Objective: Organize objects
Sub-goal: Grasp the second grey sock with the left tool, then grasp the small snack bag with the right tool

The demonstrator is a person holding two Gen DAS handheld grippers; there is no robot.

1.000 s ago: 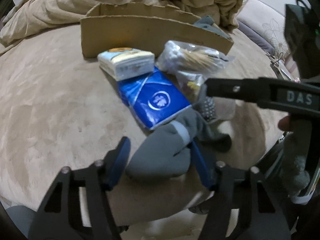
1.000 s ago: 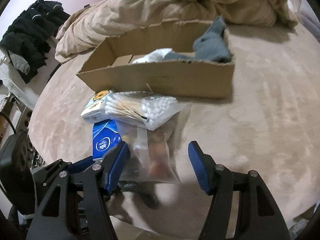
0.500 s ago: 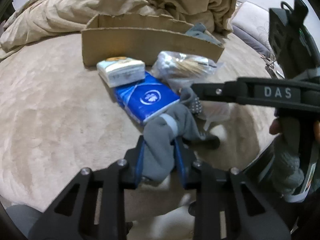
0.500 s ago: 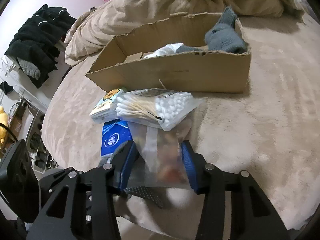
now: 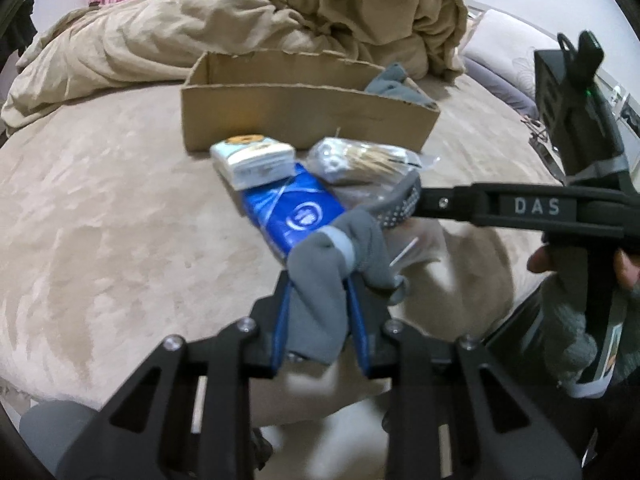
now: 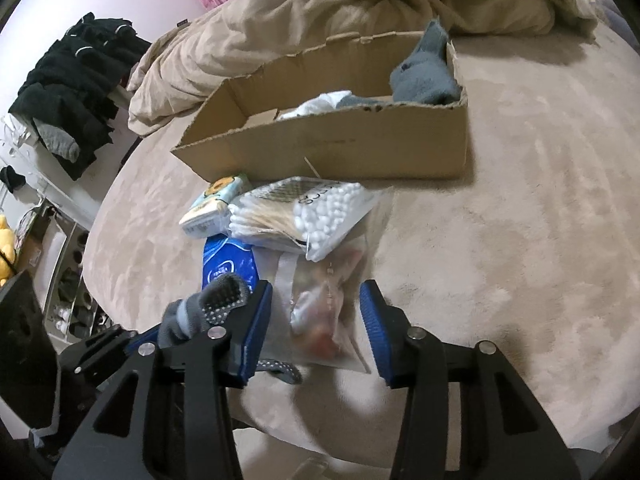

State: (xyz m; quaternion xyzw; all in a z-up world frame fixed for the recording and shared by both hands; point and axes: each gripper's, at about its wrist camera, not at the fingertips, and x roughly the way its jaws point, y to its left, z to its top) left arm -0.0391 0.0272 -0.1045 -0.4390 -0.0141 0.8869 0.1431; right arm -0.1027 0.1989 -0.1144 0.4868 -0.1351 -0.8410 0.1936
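A beige bed point(image 6: 520, 208) was recorded as the supporting surface, with a crumpled tan duvet point(image 5: 248, 36) heaped along its far side. A pile of black clothing point(image 6: 68, 92) was noted off the bed at the left of the right wrist view. An open cardboard box point(image 6: 352, 140) was logged on the bed in front of the duvet; a grey cloth point(image 6: 426, 76) was seen at one end of it and something white point(image 6: 320, 102) near its middle. Just in front of the box a cluster of small goods was listed: a blue tissue pack point(image 5: 292, 212) lying flat, a white tissue pack point(image 5: 256, 160) resting partly on its far end, and a clear bag of cotton swabs point(image 6: 308, 212) beside the white pack. A clear plastic bag point(image 6: 324, 304) with reddish contents was found partly under the swab bag. The right claw point(image 6: 316, 320) was recorded with its blue pads at a moderate gap on either side of that bag; whether the pads pressed the bag could not be told. A grey sock point(image 5: 324, 276) with grip dots was recorded raised above the bed, overlapping the near end of the blue pack in the left wrist view. The left claw point(image 5: 318, 312) was noted closed narrowly on the sock's lower part.
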